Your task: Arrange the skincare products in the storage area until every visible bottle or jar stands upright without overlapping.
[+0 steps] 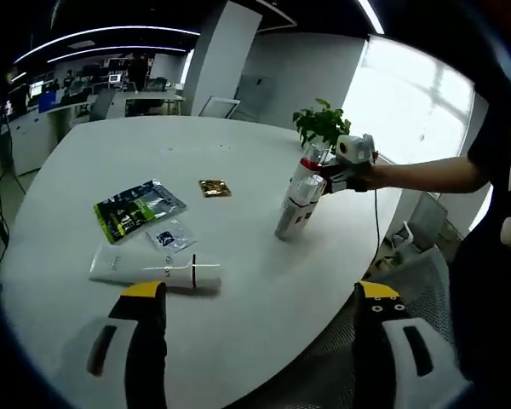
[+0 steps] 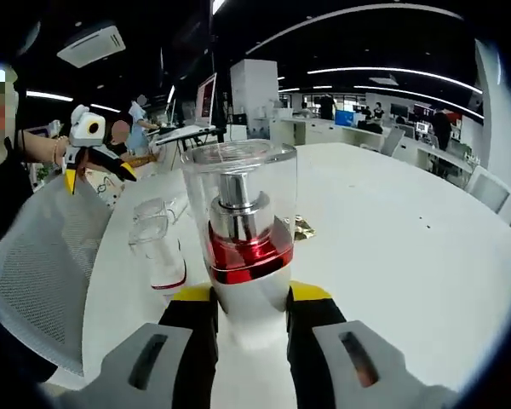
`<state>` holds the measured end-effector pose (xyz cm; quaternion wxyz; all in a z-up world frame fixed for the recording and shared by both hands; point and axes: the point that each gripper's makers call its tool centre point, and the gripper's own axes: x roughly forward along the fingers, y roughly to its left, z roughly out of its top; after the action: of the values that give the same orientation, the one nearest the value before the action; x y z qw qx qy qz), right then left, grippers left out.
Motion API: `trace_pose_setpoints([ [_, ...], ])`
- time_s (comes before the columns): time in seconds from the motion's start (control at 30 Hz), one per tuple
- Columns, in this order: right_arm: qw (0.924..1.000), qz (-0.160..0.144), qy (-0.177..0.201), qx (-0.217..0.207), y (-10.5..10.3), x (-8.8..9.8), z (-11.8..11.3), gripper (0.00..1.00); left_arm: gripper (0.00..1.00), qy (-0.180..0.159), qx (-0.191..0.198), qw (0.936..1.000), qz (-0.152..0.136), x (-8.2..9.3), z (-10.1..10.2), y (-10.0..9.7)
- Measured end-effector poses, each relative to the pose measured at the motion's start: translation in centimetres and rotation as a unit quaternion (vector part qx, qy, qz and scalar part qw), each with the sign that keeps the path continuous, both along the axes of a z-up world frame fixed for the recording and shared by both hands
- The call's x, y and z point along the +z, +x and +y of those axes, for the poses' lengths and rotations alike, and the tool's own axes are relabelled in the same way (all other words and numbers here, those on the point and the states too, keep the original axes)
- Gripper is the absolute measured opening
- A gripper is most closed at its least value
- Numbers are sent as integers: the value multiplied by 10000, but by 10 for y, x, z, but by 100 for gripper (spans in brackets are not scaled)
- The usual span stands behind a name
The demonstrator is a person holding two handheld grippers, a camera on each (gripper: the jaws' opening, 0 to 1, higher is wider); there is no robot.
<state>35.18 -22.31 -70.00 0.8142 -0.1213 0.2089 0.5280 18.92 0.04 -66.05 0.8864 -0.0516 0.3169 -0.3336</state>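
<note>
The right tongs (image 2: 249, 305) are clamped on a pump bottle (image 2: 241, 228) with a clear cap and a red band, both jaws pressed to its white body just below the band. In the left gripper view those same tongs (image 1: 334, 176) hold a bottle (image 1: 304, 185) tilted above the desk (image 1: 264, 290), with what may be another bottle (image 1: 290, 220) right below it; I cannot tell whether they touch. The left tongs (image 1: 260, 298) are spread apart with nothing between them, and a white tube (image 1: 153, 270) lies flat just ahead of the left jaw.

To do this step well, I'd level the held bottle, lower it base-first onto bare desk clear of its neighbour, and ease the jaws apart only once it stands by itself.

Count: two pump bottles, the second bottle (image 2: 159, 247) just left of the right tongs. One white tube. Three flat packets beyond the left tongs: a green one (image 1: 138, 206), a small clear one (image 1: 170, 236) and a gold one (image 1: 215, 187). One potted plant (image 1: 321, 125) sits behind the bottles.
</note>
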Motion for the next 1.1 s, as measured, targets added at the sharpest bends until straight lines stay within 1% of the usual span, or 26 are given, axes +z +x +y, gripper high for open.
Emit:
trace_pose_setpoints([
  [0.13,9996,75,113,242,0,1,11,30,84,9,53,10000,30,-2,2,1],
  [0.17,9994,106,159,299,5,0,10,30,84,13,71,10000,42,-3,3,2],
  [0.2,9992,123,191,339,6,0,12,30,84,19,81,10000,42,-2,3,2],
  [0.33,9985,153,267,455,2,0,21,31,84,9,146,9999,26,-1,3,4],
  [0.47,9982,148,287,514,3,0,23,31,84,25,167,9998,42,-3,3,5],
  [0.6,9982,179,299,487,4,0,23,31,84,35,167,9998,59,-4,2,5],
  [0.77,9984,194,283,450,3,0,19,32,84,76,135,9999,71,-5,0,6],
  [0.93,9986,108,373,361,6,12,13,33,84,98,96,9999,74,-4,-2,5],
  [1.0,9985,69,408,363,4,22,13,33,84,106,86,9999,70,-4,-2,5],
  [1.1,9986,-17,400,347,4,28,10,33,84,96,68,9999,58,-3,-3,6],
])
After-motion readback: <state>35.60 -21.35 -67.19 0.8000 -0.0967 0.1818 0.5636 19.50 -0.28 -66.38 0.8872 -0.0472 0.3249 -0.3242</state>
